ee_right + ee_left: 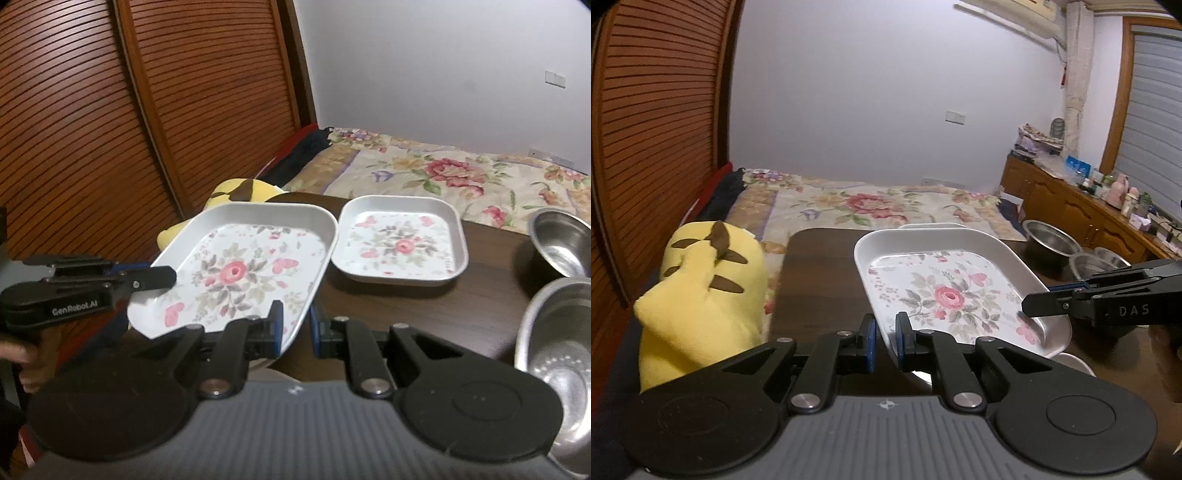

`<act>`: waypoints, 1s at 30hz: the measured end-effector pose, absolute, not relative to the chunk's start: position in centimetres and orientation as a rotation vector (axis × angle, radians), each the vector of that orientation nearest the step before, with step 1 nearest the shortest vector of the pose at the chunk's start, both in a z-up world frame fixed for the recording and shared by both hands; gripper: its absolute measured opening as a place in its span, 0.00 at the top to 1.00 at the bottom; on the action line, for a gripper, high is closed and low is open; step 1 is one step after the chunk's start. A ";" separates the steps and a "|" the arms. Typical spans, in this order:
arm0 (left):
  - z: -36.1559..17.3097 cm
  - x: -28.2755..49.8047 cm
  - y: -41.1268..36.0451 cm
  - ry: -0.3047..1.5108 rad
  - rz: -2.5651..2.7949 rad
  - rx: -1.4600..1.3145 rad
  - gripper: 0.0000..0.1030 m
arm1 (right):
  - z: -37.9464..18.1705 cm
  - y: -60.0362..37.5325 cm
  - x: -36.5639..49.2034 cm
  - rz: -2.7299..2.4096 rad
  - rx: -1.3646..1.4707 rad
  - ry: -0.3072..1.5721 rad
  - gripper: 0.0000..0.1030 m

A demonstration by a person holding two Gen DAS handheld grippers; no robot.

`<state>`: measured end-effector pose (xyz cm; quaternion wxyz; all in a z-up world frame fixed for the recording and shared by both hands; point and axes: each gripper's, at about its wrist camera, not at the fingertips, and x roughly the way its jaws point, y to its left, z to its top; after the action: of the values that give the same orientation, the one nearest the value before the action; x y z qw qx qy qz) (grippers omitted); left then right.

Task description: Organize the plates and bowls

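Note:
A square white plate with a pink rose print (945, 291) (240, 273) is held up, tilted, above the dark wooden table (820, 280) (461, 310). My left gripper (885, 341) (162, 280) is shut on one edge of it. My right gripper (297, 328) (1034, 308) is shut on the neighbouring edge. A second, matching floral plate (400, 240) lies flat on the table behind; only its far rim (931, 226) shows in the left wrist view. Steel bowls (561, 240) (557, 343) (1049, 236) sit at the table's right.
A yellow plush toy (701, 295) (240, 190) sits at the table's left edge. A bed with a floral cover (871, 206) (461, 173) lies beyond. Slatted wooden doors (147, 110) stand at left. A cluttered wooden cabinet (1082, 206) runs along the right.

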<state>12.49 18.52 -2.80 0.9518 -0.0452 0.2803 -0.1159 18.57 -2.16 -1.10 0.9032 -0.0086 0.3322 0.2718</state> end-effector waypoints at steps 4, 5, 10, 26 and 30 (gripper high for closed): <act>-2.7 12.3 17.5 0.568 -0.254 -0.089 0.88 | -0.9 -3.2 18.0 0.551 -0.021 0.681 0.84; -2.7 12.1 17.2 0.566 -0.258 -0.086 0.88 | -0.9 -3.5 17.8 0.550 -0.023 0.680 0.84; -2.3 11.5 16.1 0.554 -0.275 -0.079 0.88 | -0.7 -4.4 17.1 0.541 -0.027 0.670 0.84; -1.7 9.5 13.9 0.534 -0.326 -0.070 0.88 | -0.7 -7.0 14.9 0.521 -0.028 0.654 0.84; -1.9 8.8 13.4 0.533 -0.338 -0.068 0.88 | -0.8 -7.5 14.2 0.519 -0.029 0.654 0.84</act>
<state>8.81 13.40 -1.86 0.9500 -0.0335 0.2619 -0.1664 14.22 -7.47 -0.82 0.9140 -0.0143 0.3176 0.2521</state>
